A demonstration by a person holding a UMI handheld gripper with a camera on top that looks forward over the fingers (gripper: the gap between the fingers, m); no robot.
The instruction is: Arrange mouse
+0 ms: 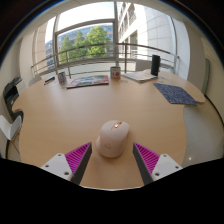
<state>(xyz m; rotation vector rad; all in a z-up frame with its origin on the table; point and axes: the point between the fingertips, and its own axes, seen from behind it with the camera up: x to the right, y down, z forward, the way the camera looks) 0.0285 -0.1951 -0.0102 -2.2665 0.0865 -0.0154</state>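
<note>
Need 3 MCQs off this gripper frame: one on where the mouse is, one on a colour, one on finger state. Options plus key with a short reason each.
1. Where is the pale beige computer mouse?
A. Between the gripper's fingers on the wooden table
B. On the dark mat far across the table
C. By the window railing

2. What colour are the finger pads?
A. Green
B. Magenta
C. Yellow

3. What state is the gripper in?
A. Shut on the mouse
B. Open, mouse standing between the fingers
C. Open, nothing near it

Key: 1 A, the mouse sits on the light wooden table just inside the fingertips. 2 B, both inner pads show magenta. 3 B, a gap shows at each side of the mouse, which rests on the table.
</note>
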